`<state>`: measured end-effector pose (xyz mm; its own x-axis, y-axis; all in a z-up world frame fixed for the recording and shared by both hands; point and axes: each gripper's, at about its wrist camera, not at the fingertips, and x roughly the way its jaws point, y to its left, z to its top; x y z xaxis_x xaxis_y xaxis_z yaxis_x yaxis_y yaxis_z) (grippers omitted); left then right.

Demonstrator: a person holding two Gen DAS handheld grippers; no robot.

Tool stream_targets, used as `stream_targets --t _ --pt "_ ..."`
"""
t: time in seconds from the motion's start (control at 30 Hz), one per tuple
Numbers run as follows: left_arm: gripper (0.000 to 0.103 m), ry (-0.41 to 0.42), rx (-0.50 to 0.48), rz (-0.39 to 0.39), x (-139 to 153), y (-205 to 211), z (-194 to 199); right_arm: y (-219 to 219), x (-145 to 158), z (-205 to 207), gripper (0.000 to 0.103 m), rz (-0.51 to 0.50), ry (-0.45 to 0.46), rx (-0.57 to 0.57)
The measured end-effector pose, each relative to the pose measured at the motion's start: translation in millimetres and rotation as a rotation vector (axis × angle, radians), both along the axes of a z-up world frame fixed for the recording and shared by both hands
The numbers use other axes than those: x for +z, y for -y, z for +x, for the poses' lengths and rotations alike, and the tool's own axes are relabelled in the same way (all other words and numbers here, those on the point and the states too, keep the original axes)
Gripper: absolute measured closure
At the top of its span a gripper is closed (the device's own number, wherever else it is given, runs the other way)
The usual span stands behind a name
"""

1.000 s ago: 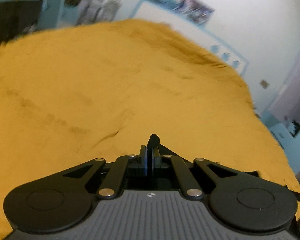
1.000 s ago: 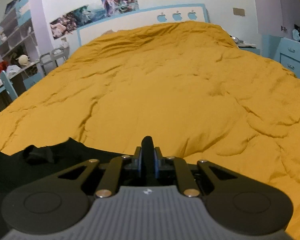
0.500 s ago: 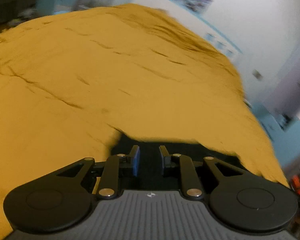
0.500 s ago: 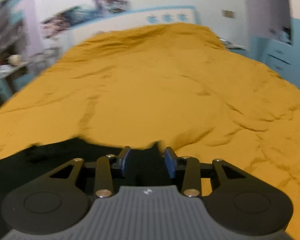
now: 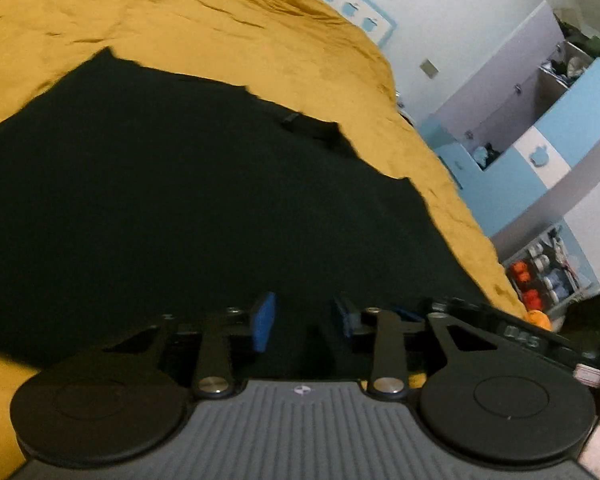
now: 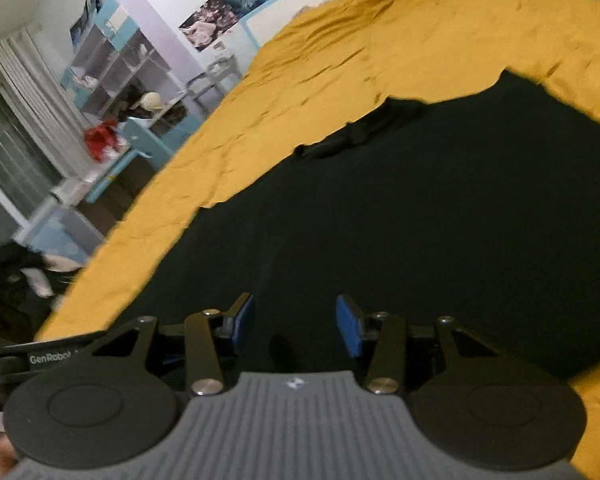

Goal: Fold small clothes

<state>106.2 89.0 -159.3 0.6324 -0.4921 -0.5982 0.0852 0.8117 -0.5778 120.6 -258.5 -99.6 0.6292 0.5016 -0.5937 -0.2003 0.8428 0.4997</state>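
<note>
The left gripper stands with its 2 blue-padded fingers spread apart; its jaws have just been opening, and nothing is pinched between them. Only the dark cloth lies below the gap. The right gripper is spread likewise, its blue pads well apart, its jaws also having just been opening, with no cloth caught between them.

Under and ahead of both tools lies the black garment, spread out flat on the yellow bedspread. In the left wrist view it fills the near and middle ground, its far edge running from a raised corner at the far left down to the right, with a small fold or tab near that far edge. In the right wrist view the same black garment reaches from the gripper to the far right, and a rumpled strip of cloth sits along its far-left edge. The cloth is too dark to tell what kind of garment it is.

The yellow bedspread surrounds the garment on the far side and both flanks. Beyond the bed, to the right in the left wrist view, stands a blue and white cabinet. To the left in the right wrist view are open shelves, a curtain and posters on the wall.
</note>
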Motion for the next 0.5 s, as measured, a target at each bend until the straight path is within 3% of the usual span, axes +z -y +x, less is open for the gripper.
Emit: stream_targets --t 0.1,0.2,0.23,0.27,0.37,0.5 --pt "0.07 -0.005 0.06 -0.007 1.2 -28.2 -9.7 25.8 0.6 -12.7 0.061 -0.022 -0.002 -0.071" --pt "0.07 0.01 0.147 0.058 7.8 -53.0 -28.3 69.2 -0.3 -23.6 0.064 -0.033 -0.01 -0.183" --pt "0.07 0.012 0.177 0.073 8.0 -65.0 -34.8 86.4 -0.4 -23.6 0.069 -0.028 -0.012 -0.207" --pt "0.07 0.012 0.198 0.074 6.1 -74.1 -37.6 98.9 -1.0 -26.7 0.081 -0.021 -0.015 -0.217" --pt "0.083 0.005 0.249 0.032 1.8 -98.2 -52.5 123.9 2.7 -34.2 0.084 -0.057 -0.007 -0.291" --pt "0.096 0.002 0.32 0.008 -2.8 -118.8 -67.6 152.2 -1.8 -38.8 0.085 0.016 -0.043 -0.386"
